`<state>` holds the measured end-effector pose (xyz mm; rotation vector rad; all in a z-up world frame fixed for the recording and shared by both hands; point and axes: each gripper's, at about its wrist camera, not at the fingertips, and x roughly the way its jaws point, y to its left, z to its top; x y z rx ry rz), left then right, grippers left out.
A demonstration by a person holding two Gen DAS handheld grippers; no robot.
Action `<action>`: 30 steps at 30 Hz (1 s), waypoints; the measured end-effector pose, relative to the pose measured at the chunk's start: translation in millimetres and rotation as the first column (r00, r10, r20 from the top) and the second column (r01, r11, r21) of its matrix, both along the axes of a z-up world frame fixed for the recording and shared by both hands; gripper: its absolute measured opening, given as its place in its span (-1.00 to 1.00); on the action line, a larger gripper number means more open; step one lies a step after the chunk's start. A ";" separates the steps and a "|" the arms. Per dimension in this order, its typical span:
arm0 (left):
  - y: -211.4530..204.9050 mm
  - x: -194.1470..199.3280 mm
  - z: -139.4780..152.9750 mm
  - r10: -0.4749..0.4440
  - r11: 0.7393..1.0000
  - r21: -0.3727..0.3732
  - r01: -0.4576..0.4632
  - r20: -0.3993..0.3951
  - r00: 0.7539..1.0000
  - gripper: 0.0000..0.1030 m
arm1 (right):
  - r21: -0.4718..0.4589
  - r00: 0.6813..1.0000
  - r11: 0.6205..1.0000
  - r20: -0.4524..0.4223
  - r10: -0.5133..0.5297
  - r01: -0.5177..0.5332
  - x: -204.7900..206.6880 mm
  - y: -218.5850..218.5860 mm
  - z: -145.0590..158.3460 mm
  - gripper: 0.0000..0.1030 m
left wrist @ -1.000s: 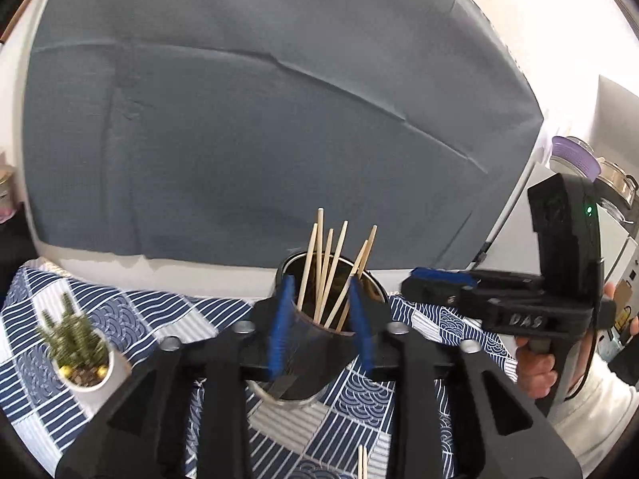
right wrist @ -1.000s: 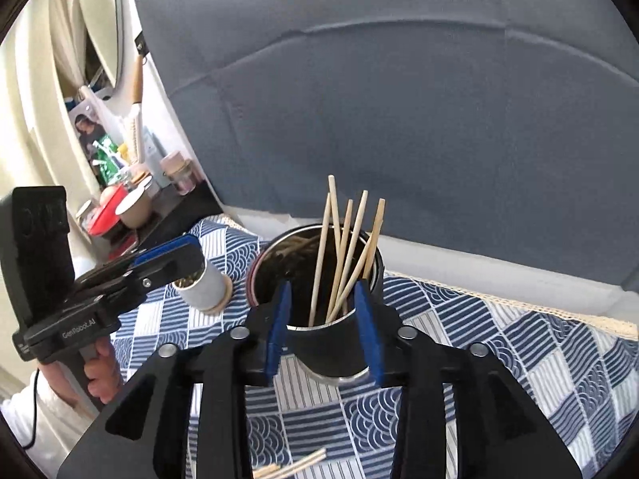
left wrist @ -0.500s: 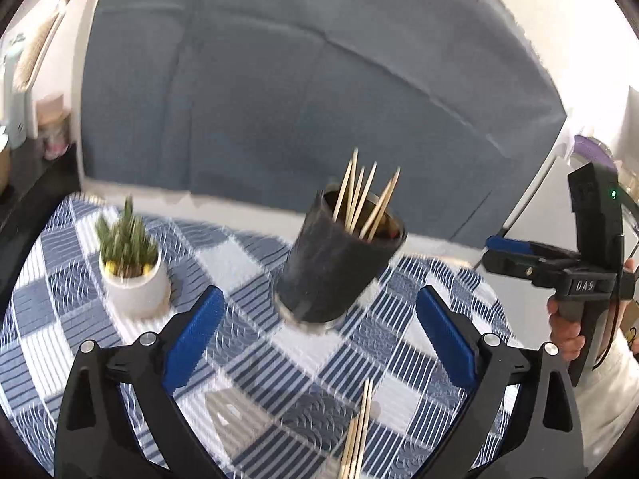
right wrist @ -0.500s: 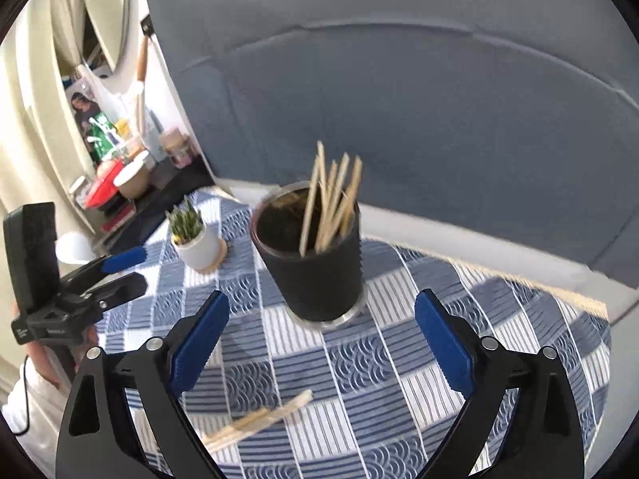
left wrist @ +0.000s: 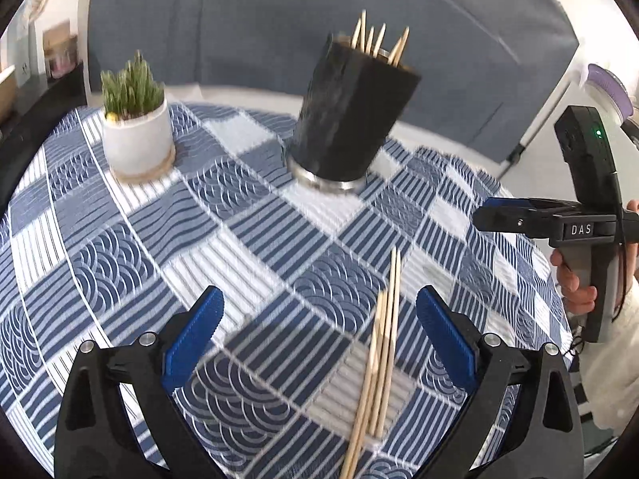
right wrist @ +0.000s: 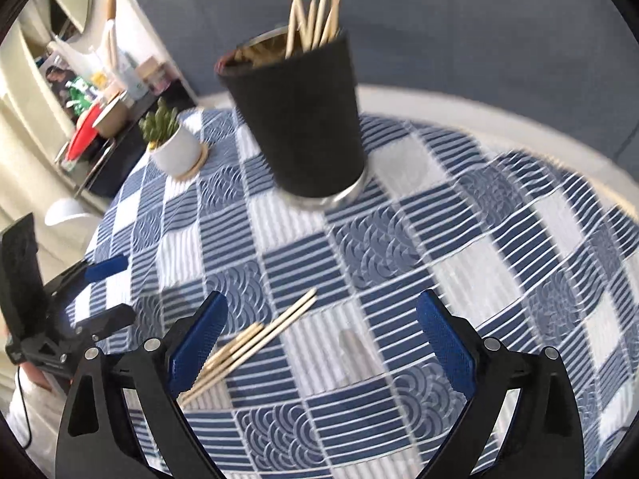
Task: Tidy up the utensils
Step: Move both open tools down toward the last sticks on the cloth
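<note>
Loose wooden chopsticks [left wrist: 379,363] flat on the blue patterned tablecloth [left wrist: 120,259], low in the frame, with more upright in the black holder [left wrist: 351,115] at upper centre. Spread wide and empty above the cloth: left gripper [left wrist: 319,327], chopsticks between its fingers untouched; right gripper [right wrist: 321,329], chopsticks beside its left finger.

Each gripper, the left gripper [left wrist: 317,327] and the right gripper [right wrist: 321,331], had black angular arms with silver screws behind blue textured pads [left wrist: 443,337]. The right gripper's [left wrist: 559,219] black body carried white "DAS" lettering, a green light above and a cable. A white sleeve [left wrist: 611,363] covered the wrist behind its handle.
</note>
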<state>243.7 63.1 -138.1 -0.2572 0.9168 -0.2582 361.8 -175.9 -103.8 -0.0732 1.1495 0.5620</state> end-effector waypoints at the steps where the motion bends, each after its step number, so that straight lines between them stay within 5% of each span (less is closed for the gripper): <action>1: -0.2 -0.8 -1.8 -0.006 1.000 0.008 0.006 -0.013 1.000 0.84 | 0.003 1.000 1.000 -0.015 0.002 -0.002 -0.9 1.7 -4.2 0.77; 19: -31.8 -12.9 -39.7 -0.159 0.972 0.134 0.190 -0.217 0.963 0.84 | -0.154 0.988 0.982 -0.090 -0.125 0.110 -15.0 24.0 -63.7 0.77; 30: -47.7 -16.4 -54.1 -0.249 0.936 0.192 0.295 -0.229 0.941 0.84 | -0.233 0.969 0.948 -0.058 -0.238 0.219 -29.4 28.1 -87.3 0.79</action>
